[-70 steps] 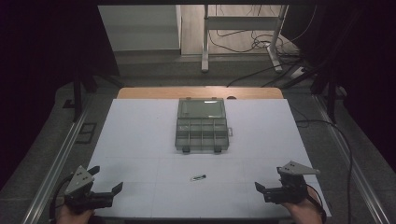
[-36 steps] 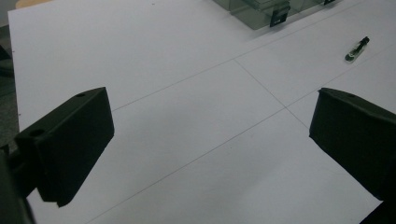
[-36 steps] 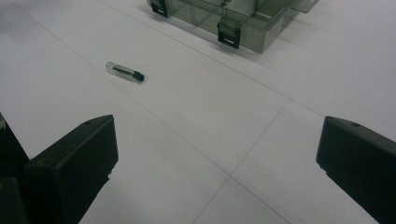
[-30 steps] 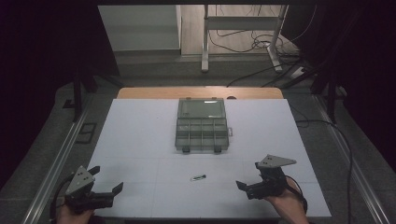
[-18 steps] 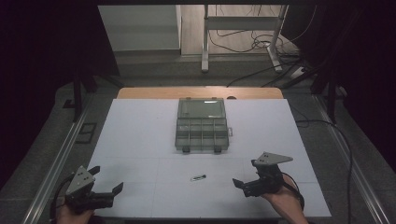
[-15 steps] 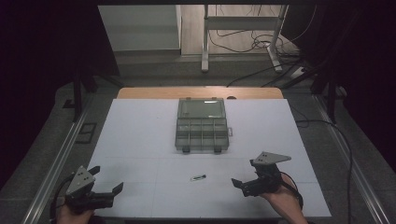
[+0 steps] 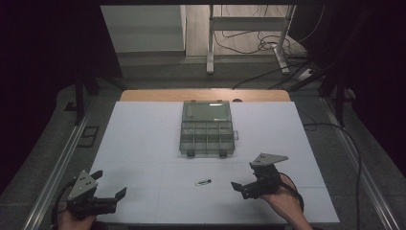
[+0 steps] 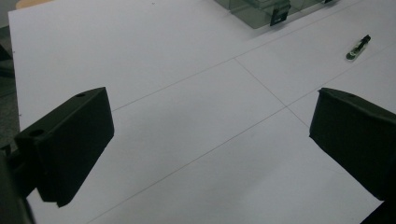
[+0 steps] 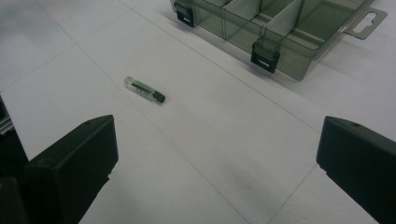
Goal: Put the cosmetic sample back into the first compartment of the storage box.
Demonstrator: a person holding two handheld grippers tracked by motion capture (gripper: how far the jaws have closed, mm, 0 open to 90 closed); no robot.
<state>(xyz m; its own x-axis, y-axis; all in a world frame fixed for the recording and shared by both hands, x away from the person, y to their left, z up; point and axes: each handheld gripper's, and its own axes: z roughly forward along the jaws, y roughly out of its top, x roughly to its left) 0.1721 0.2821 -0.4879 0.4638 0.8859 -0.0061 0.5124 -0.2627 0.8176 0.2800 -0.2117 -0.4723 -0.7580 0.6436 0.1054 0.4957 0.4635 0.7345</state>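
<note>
with jaws spread wide on both the right gripper [image 7: 245, 188] and the idle left gripper [image 7: 108, 200], best to line up squarely over the small vial [image 7: 203, 182] lying near-centre, just short of the organiser box [image 7: 207, 129], then close gently across its width.

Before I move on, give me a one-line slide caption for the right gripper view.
Open right gripper facing a small clear capped vial on the white table sheet, near the translucent grey compartment box.

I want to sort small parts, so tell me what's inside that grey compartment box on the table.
The compartments of the box that show in the right gripper view look empty, just dividers. The high view is too dim to tell whether the rest hold anything.
</note>
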